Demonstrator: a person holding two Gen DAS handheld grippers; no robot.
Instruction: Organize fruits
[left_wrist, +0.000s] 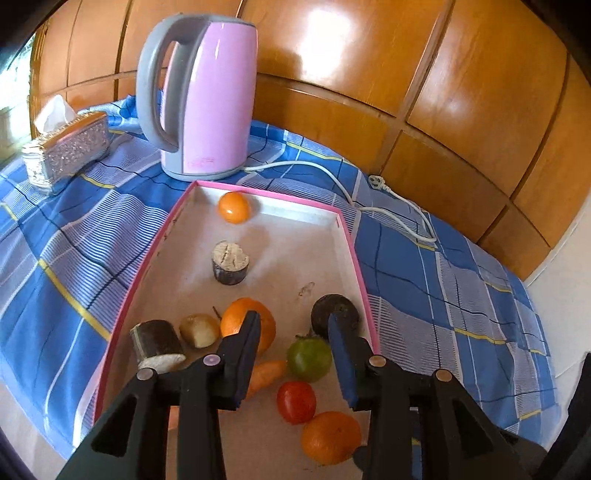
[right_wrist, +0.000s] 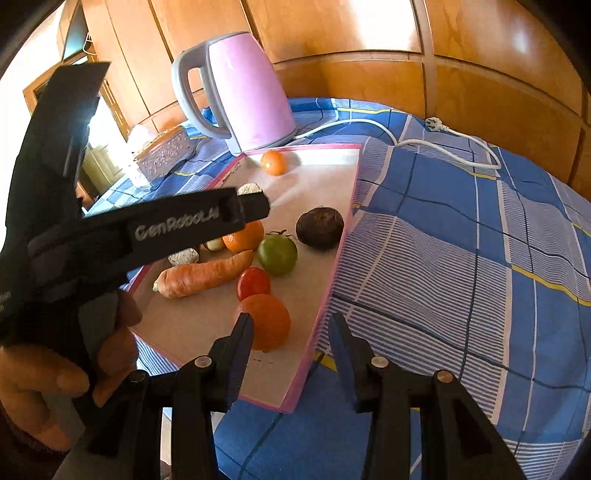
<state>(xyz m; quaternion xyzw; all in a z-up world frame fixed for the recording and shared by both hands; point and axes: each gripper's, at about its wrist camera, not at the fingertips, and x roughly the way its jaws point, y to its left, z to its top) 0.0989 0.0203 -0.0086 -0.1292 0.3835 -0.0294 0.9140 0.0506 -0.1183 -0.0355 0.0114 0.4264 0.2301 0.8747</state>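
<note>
Glossy plastic kettle (left_wrist: 210, 99), varnished wood panelling (left_wrist: 424, 74), seemingly cotton cloth (left_wrist: 443, 295).

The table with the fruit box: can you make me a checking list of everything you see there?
Surface: blue checked cloth covers the table, wrinkled.
Job's things: pink-rimmed tray holds a small orange at the far end alone; nearer lie two more oranges, a red tomato, a green tomato, a carrot, a dark round fruit and cut stubs.
Clutter: pink kettle and tissue box beyond the tray.
Grippers: left gripper over the tray, open, empty; right gripper open, empty, over the tray's near edge.
Cables: white kettle cord, plug lying loose on the cloth.
Surroundings: wooden panels behind.
</note>
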